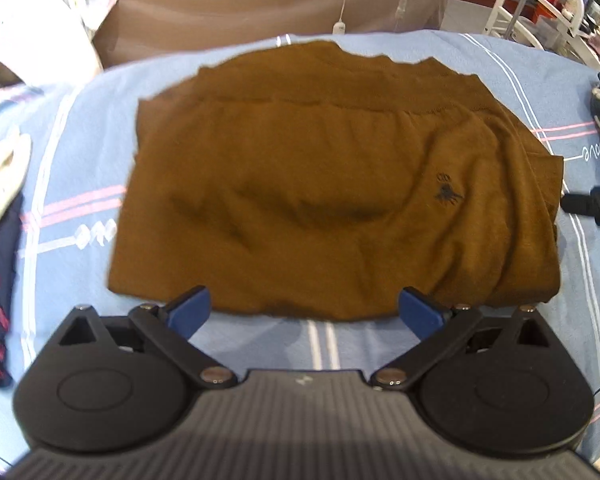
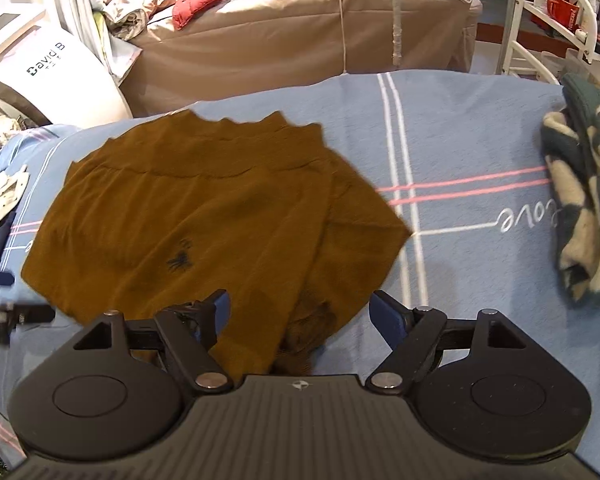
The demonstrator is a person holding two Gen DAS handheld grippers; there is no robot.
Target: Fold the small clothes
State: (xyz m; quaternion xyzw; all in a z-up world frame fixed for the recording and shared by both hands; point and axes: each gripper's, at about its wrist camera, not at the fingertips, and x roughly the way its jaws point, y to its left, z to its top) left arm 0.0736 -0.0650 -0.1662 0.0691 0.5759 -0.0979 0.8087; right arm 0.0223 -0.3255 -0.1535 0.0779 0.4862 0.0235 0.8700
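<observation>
A brown garment [image 1: 320,184] with a small dark embroidered logo lies folded on the blue sheet [image 1: 320,344]. It also shows in the right wrist view [image 2: 204,216]. My left gripper [image 1: 305,312] is open, with its blue pads at the garment's near edge and nothing between them. My right gripper [image 2: 302,314] is open above the garment's near right corner, its jaws standing either side of the bunched cloth. The right gripper's tip shows at the right edge of the left wrist view [image 1: 588,202].
A dark green and cream fleece [image 2: 584,216] lies on the sheet at the right. White and navy clothes [image 1: 0,208] lie at the left. A tan-covered bed [image 2: 300,28] with red clothes stands behind, a white machine [image 2: 40,72] at far left, a white rack [image 2: 540,20] at far right.
</observation>
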